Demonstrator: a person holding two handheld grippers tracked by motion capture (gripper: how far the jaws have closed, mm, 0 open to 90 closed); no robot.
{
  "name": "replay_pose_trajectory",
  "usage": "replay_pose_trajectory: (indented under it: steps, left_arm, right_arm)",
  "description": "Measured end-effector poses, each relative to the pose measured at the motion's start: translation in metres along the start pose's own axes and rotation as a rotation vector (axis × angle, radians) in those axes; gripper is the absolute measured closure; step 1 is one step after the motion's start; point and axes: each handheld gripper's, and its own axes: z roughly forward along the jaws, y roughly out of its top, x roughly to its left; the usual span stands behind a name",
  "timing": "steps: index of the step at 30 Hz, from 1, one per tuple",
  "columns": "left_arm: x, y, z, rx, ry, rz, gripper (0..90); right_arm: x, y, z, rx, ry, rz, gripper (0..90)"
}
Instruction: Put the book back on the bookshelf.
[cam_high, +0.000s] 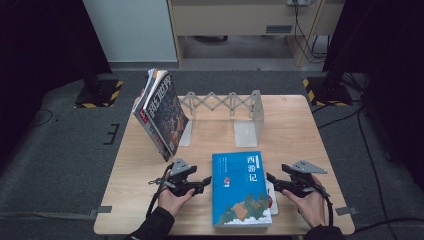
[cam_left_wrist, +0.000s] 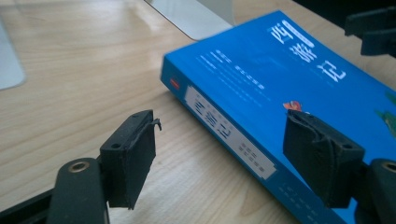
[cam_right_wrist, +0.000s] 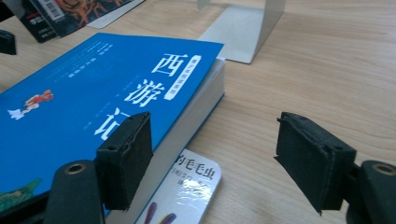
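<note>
high view: a thick blue book (cam_high: 241, 189) lies flat on the wooden surface (cam_high: 295, 135) near the person's edge, between the two hands; the left hand-held gripper (cam_high: 207, 183) sits just beside the book's spine edge, its jaws apart with nothing pressed between them; the right hand-held gripper (cam_high: 270, 180) sits just beside the opposite edge, jaws likewise apart; whether either tip touches the book is hard to make out here; a thin white booklet (cam_high: 272, 197) pokes out from under the blue book's right side, most of it hidden; farther back a stack of magazines (cam_high: 161, 113) leans tilted against an extending metal book rack (cam_high: 235, 107), its left bookend largely covered by them.

left gripper view: the pads (cam_left_wrist: 135, 156) stand wide; the blue book's spine (cam_left_wrist: 224, 123) runs between them, one jaw over bare wood, the other over the cover; contact cannot be told; the book's near corner is cut off at the frame's bottom.

right gripper view: the jaws are spread; the left one overlaps the book's page edge, the right one hangs over bare wood; the booklet (cam_right_wrist: 184, 193) shows only its corner, its print partly blurred.
</note>
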Motion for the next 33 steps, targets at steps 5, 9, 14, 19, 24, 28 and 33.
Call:
replay_pose_trajectory:
  steps: [5,9,14,19,24,28,33]
  left_arm:
    - [-0.004,-0.003,0.006,0.022,-0.029,-0.006,24.9]
    - [-0.006,-0.005,0.014,0.037,-0.075,-0.026,24.4]
    - [-0.01,-0.009,0.024,0.034,-0.13,-0.063,21.6]
    - [-0.01,-0.01,0.03,0.024,-0.153,-0.072,17.2]
    - [-0.009,-0.013,0.038,0.021,-0.195,-0.084,9.0]
    - [-0.011,-0.015,0.043,0.023,-0.223,-0.106,6.6]
    - [-0.009,-0.016,0.047,0.035,-0.238,-0.137,2.3]
  right_arm:
    - [0.005,0.0,0.003,0.005,0.02,0.003,27.5]
    - [0.009,0.0,0.004,0.011,0.036,0.007,27.4]
    - [0.013,-0.001,0.008,0.024,0.059,0.009,27.4]
    - [0.017,-0.003,0.012,0.035,0.089,0.027,28.3]
    - [0.021,-0.005,0.016,0.061,0.102,0.028,28.5]
    - [0.022,-0.006,0.018,0.067,0.115,0.041,28.4]
    - [0.024,-0.007,0.021,0.073,0.127,0.055,27.9]
